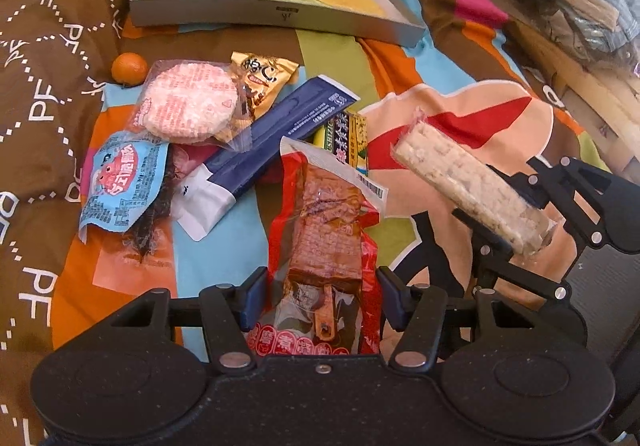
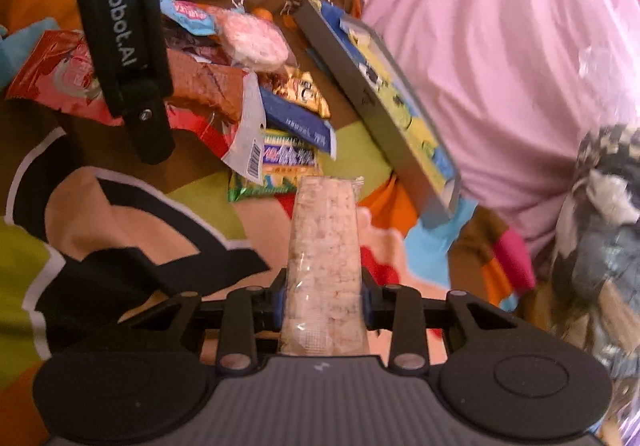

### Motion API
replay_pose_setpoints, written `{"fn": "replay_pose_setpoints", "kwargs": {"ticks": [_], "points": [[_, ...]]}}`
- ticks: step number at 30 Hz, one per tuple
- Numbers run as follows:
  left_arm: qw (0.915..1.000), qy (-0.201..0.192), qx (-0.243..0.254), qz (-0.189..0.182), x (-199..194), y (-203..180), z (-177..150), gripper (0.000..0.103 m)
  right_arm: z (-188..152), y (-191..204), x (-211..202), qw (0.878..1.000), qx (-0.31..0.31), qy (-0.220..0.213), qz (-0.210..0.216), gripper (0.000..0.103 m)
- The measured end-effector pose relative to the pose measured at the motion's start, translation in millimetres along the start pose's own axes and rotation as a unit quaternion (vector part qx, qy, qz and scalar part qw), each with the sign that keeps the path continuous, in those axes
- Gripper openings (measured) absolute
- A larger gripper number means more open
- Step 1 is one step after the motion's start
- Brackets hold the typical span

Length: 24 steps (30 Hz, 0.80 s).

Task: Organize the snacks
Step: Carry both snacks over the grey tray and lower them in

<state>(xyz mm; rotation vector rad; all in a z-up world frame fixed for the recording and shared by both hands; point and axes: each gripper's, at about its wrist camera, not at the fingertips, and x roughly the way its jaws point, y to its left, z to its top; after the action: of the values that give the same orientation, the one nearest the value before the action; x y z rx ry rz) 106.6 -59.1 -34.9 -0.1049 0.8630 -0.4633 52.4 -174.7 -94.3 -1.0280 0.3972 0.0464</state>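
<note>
1. left gripper (image 1: 323, 296) jaws spread wide on either side of the red snack pack (image 1: 326, 242). pads sit right at the pack's edges; cannot tell if they actually press it.
2. the red snack pack lies flat on the patterned bedsheet (image 1: 400, 86), barcode corner pointing away from the camera.
3. right gripper (image 2: 323, 300) jaws closed on the rice cracker bar (image 2: 324, 258), a pale puffed bar in clear wrap, sticking out forward past the fingers. the left wrist view shows the bar raised above the sheet, tilted.
4. snack pile on the sheet: round pink rice cake (image 1: 190, 102) on top, gold wrapper (image 1: 262, 80) touching it, long blue packet (image 1: 276, 134) lying diagonally under them, light blue packet (image 1: 122, 186) at the pile's left edge, green-yellow packet (image 1: 348, 136) partly under the red pack's tip.
5. small orange (image 1: 129, 69) sits alone just left of the pile.
6. shallow grey box (image 1: 264, 12) with cartoon drawing inside lies beyond the pile, no snacks in it.
7. pink fabric (image 2: 500, 46) is behind the box.
</note>
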Motion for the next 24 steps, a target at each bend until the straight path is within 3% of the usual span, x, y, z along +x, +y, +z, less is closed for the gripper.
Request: {"fn": "replay_pose_setpoints", "kwargs": {"ticks": [7,13,24], "points": [[0.9995,-0.032,0.002,-0.002,-13.5,-2.3,7.6,0.058,16.9,-16.0,4.3,0.999,0.014,-0.035,-0.014,0.036],[0.9974,-0.071,-0.008,-0.001,-22.2,1.1,34.7,0.058,31.0,-35.2,16.1,0.997,0.031,-0.061,-0.035,0.036],[0.9884,-0.148,-0.029,0.017,-2.3,31.9,142.1,0.058,76.1,-92.3,92.6,0.991,0.069,-0.092,-0.063,0.037]]}}
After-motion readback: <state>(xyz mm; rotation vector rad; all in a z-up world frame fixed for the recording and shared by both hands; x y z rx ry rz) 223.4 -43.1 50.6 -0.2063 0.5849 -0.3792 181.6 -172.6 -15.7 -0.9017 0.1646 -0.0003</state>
